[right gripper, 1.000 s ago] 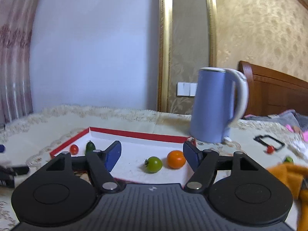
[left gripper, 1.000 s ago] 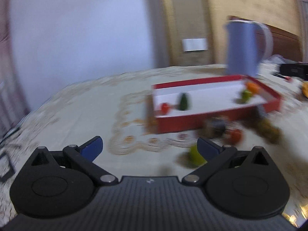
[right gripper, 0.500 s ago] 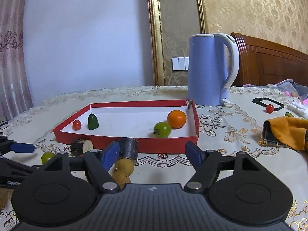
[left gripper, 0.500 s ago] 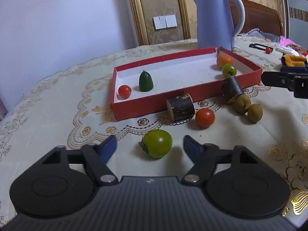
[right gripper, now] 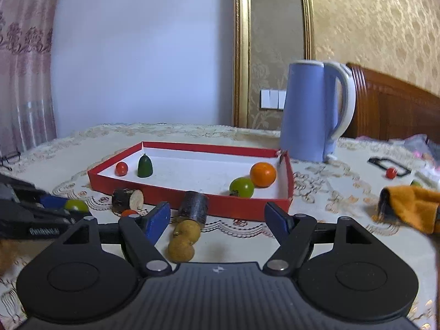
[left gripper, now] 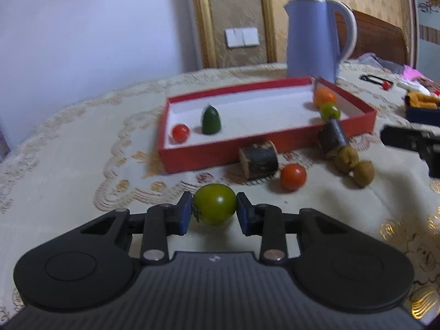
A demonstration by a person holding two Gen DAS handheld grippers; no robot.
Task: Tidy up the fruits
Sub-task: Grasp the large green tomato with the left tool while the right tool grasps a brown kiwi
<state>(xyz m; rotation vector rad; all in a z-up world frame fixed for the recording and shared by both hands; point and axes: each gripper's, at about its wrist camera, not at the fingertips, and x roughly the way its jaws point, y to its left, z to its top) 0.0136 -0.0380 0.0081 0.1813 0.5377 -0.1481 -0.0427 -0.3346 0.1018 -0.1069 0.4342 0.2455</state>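
My left gripper is shut on a green tomato just above the tablecloth, in front of the red tray. The tray holds a small red tomato, a dark green cone, a green tomato and an orange. A red tomato, two dark log pieces and two brown fruits lie in front of the tray. My right gripper is open and empty above the brown fruits, in front of the tray.
A blue kettle stands behind the tray's right end. An orange cloth lies to the right, with a black frame and a small red ball behind it. A wall and wooden headboard lie beyond the table.
My left gripper has moved forward and shut on the green tomato. My right gripper has moved nearer the brown fruits and stays open.
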